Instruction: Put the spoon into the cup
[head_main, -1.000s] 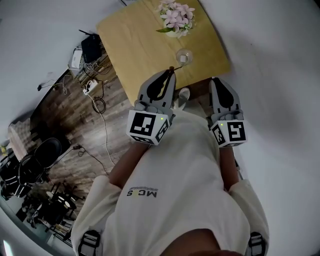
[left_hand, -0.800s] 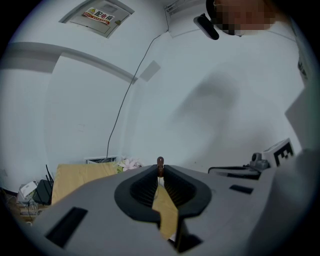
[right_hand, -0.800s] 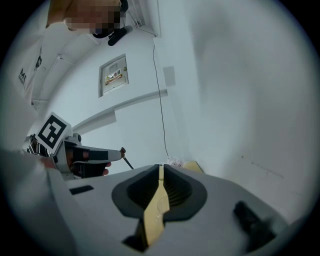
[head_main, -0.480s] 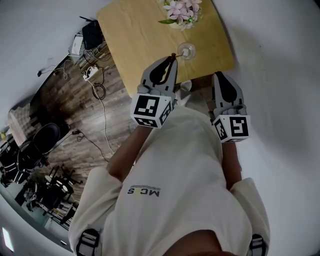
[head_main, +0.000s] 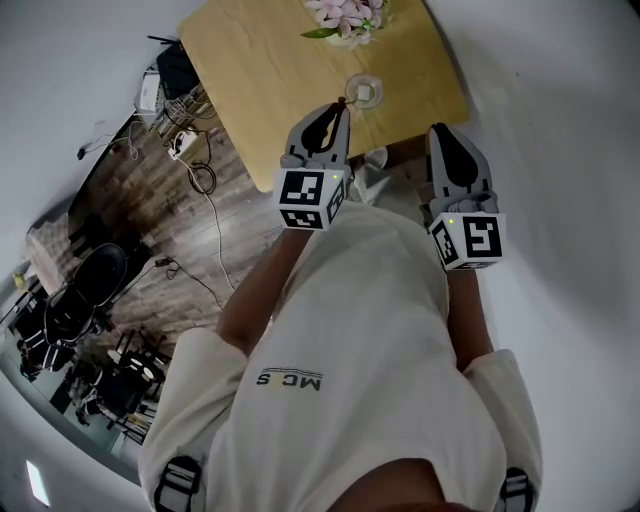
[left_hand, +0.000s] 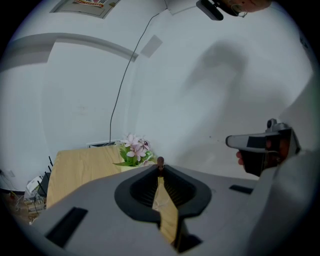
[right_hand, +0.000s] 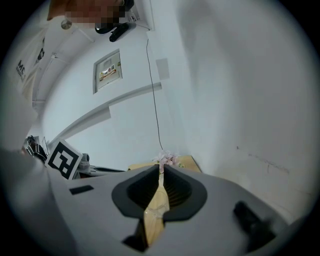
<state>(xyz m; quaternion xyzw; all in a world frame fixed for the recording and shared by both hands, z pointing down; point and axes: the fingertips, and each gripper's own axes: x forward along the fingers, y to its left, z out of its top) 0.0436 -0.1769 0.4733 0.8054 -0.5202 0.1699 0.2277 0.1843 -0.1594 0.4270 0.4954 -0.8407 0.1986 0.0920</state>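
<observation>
A clear glass cup (head_main: 363, 92) stands near the front edge of the wooden table (head_main: 250, 70). My left gripper (head_main: 339, 106) is shut on the spoon, of which only a small dark brown end (head_main: 342, 101) shows past the jaw tips, just left of the cup's rim. In the left gripper view that brown end (left_hand: 160, 161) pokes out between the closed jaws, and the cup is hidden behind them. My right gripper (head_main: 439, 131) hangs to the right, off the table's front edge, with its jaws together and nothing in them.
A vase of pink flowers (head_main: 343, 16) stands behind the cup at the table's far side. White walls close in on the right and behind. Cables and a power strip (head_main: 180, 145) lie on the wood floor left of the table.
My left gripper has sunk and moved forward, bringing the spoon's end from short of the cup to right beside its rim. The right gripper has drifted slightly forward.
</observation>
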